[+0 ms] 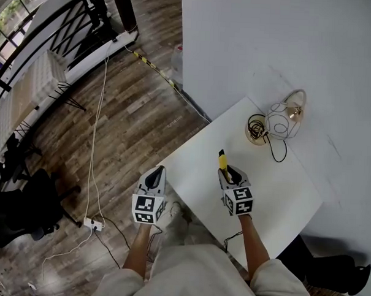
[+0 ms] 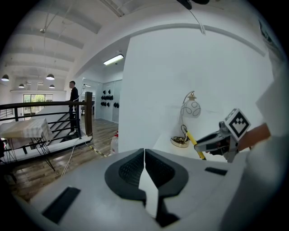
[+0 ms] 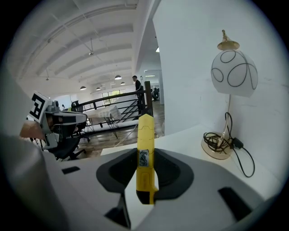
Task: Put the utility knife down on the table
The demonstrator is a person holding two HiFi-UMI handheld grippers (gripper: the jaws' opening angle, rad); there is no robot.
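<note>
My right gripper (image 1: 224, 170) is shut on a yellow utility knife (image 3: 145, 153), whose tip sticks out past the jaws over the white table (image 1: 203, 169). In the head view the knife (image 1: 222, 159) hangs above the table's near-left part. From the left gripper view the knife (image 2: 193, 142) and the right gripper (image 2: 216, 140) appear at the right, in front of the lamp. My left gripper (image 1: 155, 175) hovers off the table's left edge, above the wooden floor, its jaws shut with nothing between them (image 2: 144, 164).
A white globe lamp (image 1: 284, 119) on a gold base (image 1: 257, 130) with a coiled black cord stands at the table's far corner by the white wall. A black railing (image 1: 55, 28), floor cables (image 1: 97, 140) and a black chair (image 1: 23, 205) lie to the left.
</note>
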